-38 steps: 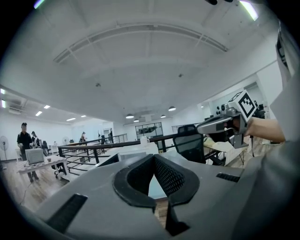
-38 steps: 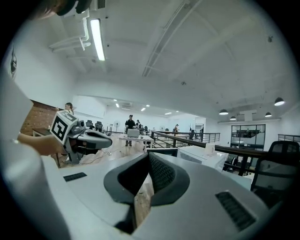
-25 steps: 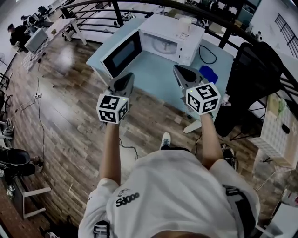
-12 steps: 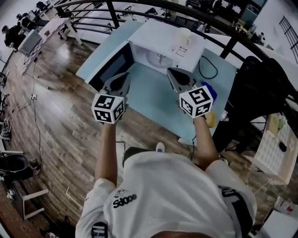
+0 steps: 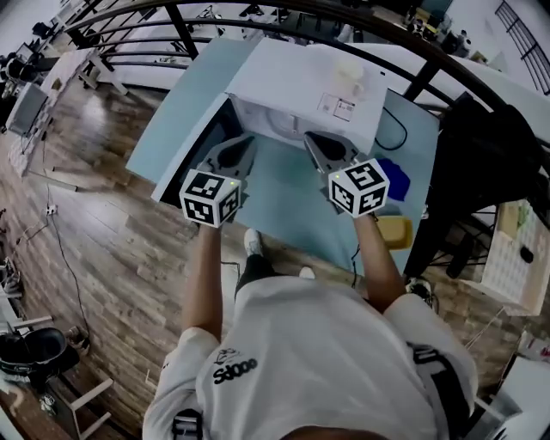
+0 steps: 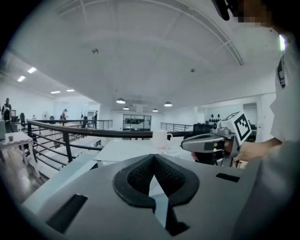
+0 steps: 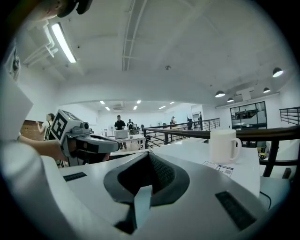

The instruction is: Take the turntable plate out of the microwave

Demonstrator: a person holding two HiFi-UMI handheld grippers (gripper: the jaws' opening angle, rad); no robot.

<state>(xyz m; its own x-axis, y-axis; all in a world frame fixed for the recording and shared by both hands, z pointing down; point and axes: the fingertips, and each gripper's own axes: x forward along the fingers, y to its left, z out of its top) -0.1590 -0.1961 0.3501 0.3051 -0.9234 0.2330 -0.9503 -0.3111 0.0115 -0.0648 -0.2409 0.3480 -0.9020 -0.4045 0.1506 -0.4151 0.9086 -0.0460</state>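
A white microwave point(image 5: 301, 73) stands on the pale blue table point(image 5: 284, 193), its dark door point(image 5: 196, 142) swung open to the left. Its open cavity point(image 5: 271, 120) looks pale inside, and I cannot make out the turntable plate in it. My left gripper point(image 5: 243, 146) and right gripper point(image 5: 311, 139) are held side by side just in front of the opening, both shut and empty. In the left gripper view the shut jaws point(image 6: 153, 157) point over the microwave top, with the right gripper point(image 6: 206, 143) beside them. The right gripper view shows shut jaws point(image 7: 149, 154) and the left gripper point(image 7: 89, 143).
A white mug point(image 5: 351, 77) and a label sit on top of the microwave. A blue object point(image 5: 394, 176) and a yellow one point(image 5: 395, 230) lie at the table's right edge. A black chair point(image 5: 481, 146) stands to the right, and a dark railing point(image 5: 258, 13) runs behind.
The person has stepped up to the table. Both shut grippers have moved forward, from over the floor to just in front of the open microwave.
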